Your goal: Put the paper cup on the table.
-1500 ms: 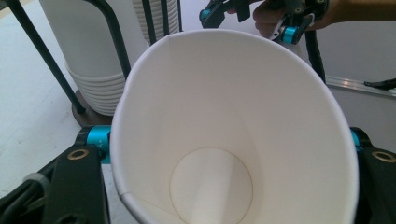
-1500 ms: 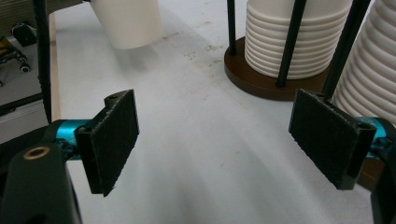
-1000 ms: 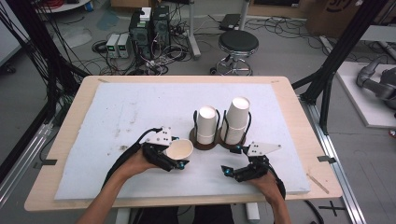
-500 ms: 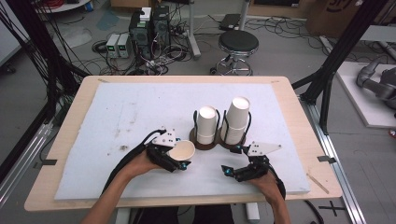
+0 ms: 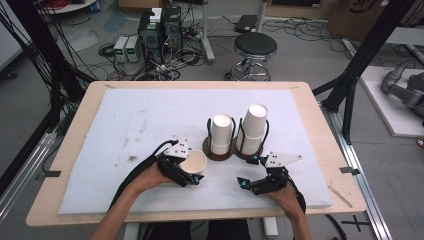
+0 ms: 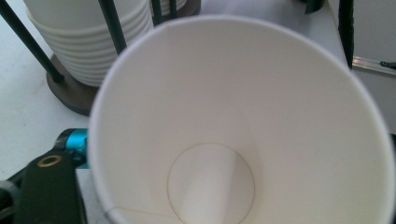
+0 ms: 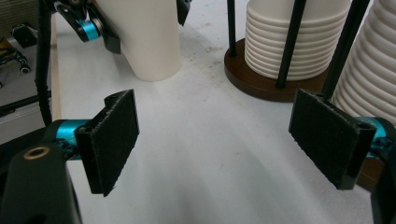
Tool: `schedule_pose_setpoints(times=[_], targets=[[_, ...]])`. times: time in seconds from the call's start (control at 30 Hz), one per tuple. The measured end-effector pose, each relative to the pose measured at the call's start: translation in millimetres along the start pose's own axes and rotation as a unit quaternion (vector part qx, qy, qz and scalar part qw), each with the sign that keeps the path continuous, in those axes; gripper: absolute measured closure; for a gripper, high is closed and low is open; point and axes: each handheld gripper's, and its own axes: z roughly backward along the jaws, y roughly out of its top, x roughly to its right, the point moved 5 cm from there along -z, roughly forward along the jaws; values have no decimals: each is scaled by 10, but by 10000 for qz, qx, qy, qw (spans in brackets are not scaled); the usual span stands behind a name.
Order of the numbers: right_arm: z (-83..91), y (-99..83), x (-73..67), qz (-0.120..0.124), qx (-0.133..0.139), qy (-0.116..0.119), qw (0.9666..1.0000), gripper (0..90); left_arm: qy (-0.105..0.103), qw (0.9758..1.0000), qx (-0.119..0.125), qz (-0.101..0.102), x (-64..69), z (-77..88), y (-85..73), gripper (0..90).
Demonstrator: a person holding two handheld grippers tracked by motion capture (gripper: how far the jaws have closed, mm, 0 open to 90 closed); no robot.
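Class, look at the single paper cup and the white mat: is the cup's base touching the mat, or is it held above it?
Touching. The right gripper view shows the single paper cup standing upright with its base on the white mat, no gap beneath.

A wooden table [image 5: 320, 120] with a white mat [image 5: 150, 115] on top stands on a grey floor [image 5: 310, 60]. Beyond the tongs, past the table's far edge, a black round stool [image 5: 255, 47] sits on a chrome base, with computer boxes [image 5: 160, 27] and small grey units [image 5: 125, 48] to its left amid tangled cables [image 5: 300, 30]. Black frame posts [image 5: 370, 50] rise on both sides. A white platform [image 5: 395, 100] lies far right. Light is even, indoor
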Motion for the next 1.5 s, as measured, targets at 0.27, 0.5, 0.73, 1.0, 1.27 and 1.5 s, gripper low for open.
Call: schedule_pose_setpoints(times=[0.27,0.5,0.73,1.0,1.27,1.5], targets=[[6,-1,-5,-11,23,24,10000,166,-35,10000,7,24,21,-46,-32,141],[2,0,4,-18,11,37,10000,166,-4,9998,82,203,7,-25,-162,141],[3,0,2,8,29,4,10000,166,-9,9997,92,210,26,-9,-158,141],[5,0,5,-14,32,29,10000,166,29,9996,194,203,18,144,-216,141],[3,0,2,3,8,15,10000,166,143,9987,363,333,-9,411,-421,141],[3,0,6,-57,16,17,10000,166,340,9978,423,371,-30,677,-624,142]])
